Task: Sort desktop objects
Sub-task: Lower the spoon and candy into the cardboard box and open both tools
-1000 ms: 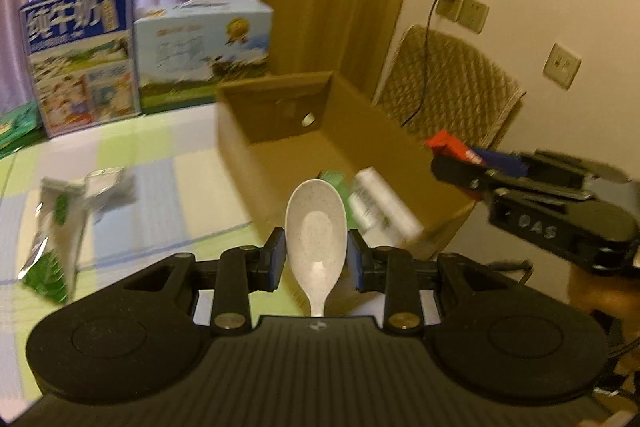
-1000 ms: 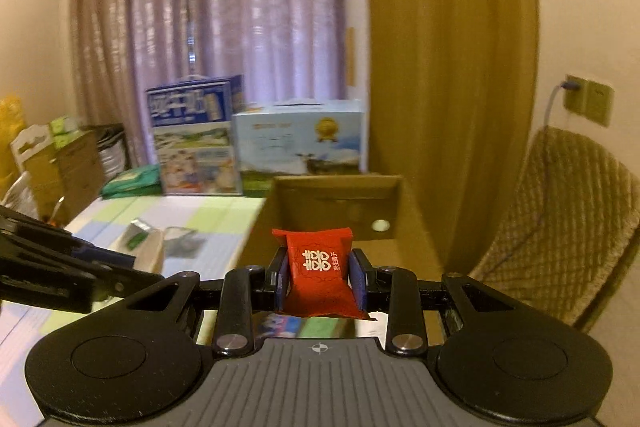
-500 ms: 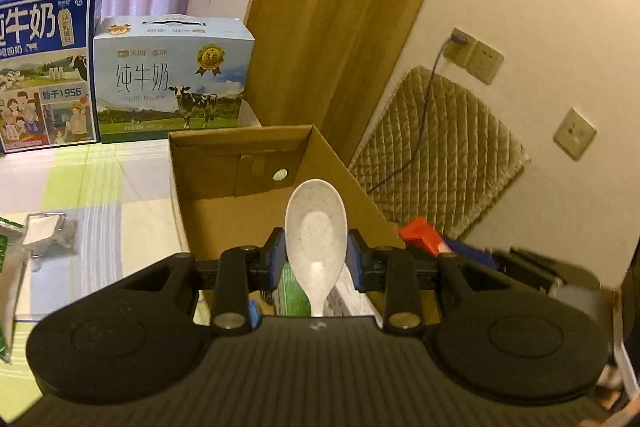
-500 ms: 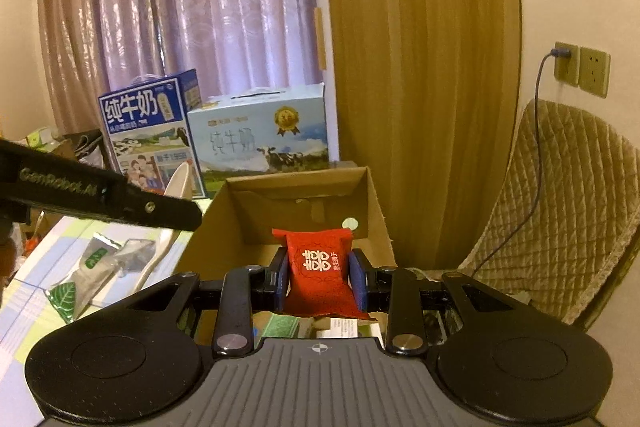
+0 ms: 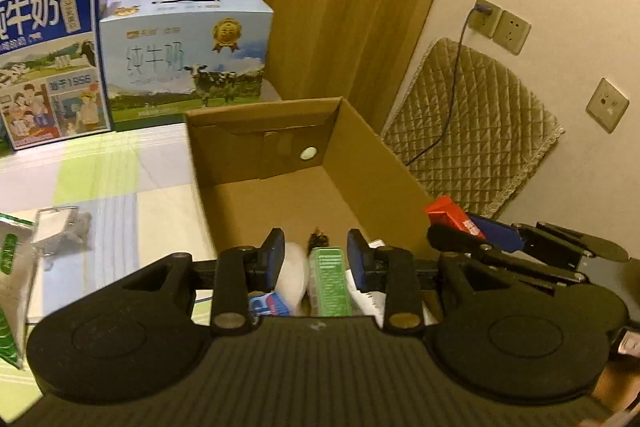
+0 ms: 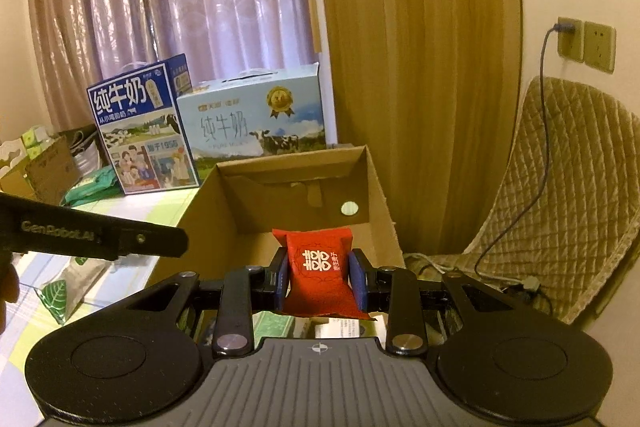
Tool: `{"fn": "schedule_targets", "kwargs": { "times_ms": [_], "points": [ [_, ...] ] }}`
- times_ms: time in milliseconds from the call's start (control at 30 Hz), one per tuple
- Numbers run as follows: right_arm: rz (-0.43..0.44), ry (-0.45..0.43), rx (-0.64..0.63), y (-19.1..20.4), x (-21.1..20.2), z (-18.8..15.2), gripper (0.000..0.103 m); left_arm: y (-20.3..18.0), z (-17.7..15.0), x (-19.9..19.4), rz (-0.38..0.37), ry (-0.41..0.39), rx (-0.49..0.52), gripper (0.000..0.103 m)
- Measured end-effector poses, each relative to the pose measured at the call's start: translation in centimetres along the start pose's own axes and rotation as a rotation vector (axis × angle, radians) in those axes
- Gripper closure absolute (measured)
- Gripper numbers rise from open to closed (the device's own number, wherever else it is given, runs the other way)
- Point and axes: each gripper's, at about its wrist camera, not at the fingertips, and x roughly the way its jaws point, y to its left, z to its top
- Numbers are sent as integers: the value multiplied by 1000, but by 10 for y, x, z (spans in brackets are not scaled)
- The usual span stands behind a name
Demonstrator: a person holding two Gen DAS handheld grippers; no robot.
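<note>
Table point(image 5: 120, 187) with a striped green and pale cloth fills the left side of the left wrist view. Green and white packet point(image 5: 12, 267) lies at the far left edge, small clear bag point(image 5: 60, 227) just beside it. Two milk cartons stand at the back: dark blue milk box point(image 5: 48, 67) on the left, light blue milk box point(image 5: 188, 59) touching its right side. Cardboard box point(image 5: 260, 147) sits open on the table in front of the light blue one.

Left gripper point(image 5: 316, 259) hangs over the near end of the cardboard box, jaws spread apart, gripping nothing. White spoon point(image 5: 292, 275) lies blurred inside the box below the left finger, loose from the pads. Green carton point(image 5: 330, 279) lies in the box beside the spoon, between the fingers in view but lower down. Other small items under the gripper are too hidden to name.

Right gripper point(image 6: 320, 267) is closed tight on a red packet point(image 6: 320, 263) with white characters, pinched upright between both blue pads. It sits over the near right part of the cardboard box; in the left wrist view it shows at the box's right wall. Part of the left gripper's arm crosses the left of the right wrist view.

Quilted chair point(image 6: 560, 187) stands to the right of the box, and a cable hangs from the wall socket point(image 6: 568, 39).
</note>
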Motion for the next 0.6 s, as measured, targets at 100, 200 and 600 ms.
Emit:
{"fn": "schedule_targets", "kwargs": {
  "times_ms": [100,200,600],
  "points": [
    [12,2,8,3,2,2,74,5,0,-8,16,-15,7,71],
    [38,-2,25,4,2,5,74,11,-2,-15,21,-25,-1,70],
    [23,-37,59,3,-18,7,45,37,-20,-35,64,-22,-19,52]
  ]
}}
